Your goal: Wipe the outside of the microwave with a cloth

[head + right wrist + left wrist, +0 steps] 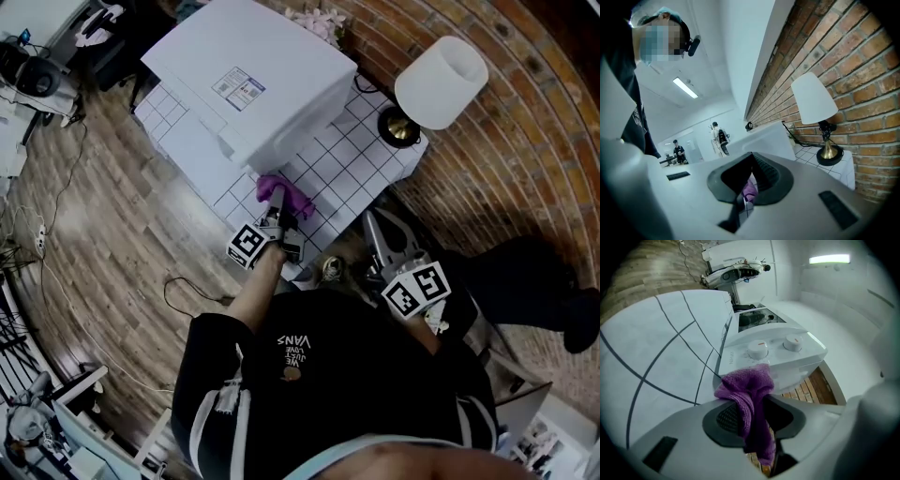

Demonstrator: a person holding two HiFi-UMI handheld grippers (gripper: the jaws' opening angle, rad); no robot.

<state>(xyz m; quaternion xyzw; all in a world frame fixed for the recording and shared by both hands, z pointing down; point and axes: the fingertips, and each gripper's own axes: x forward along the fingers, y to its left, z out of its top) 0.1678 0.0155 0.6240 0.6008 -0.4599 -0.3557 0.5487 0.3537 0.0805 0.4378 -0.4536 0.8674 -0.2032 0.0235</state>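
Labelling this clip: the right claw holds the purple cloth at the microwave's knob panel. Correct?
Not quite: it is the left claw that holds the purple cloth at the microwave's knob panel, as the left gripper view shows.

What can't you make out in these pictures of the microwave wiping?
Head view: print on the microwave label, too small.
Left gripper view: whether the purple cloth in the left hand-held gripper touches the microwave; its own bunch hides that.
Head view: lamp base, half under its shade.
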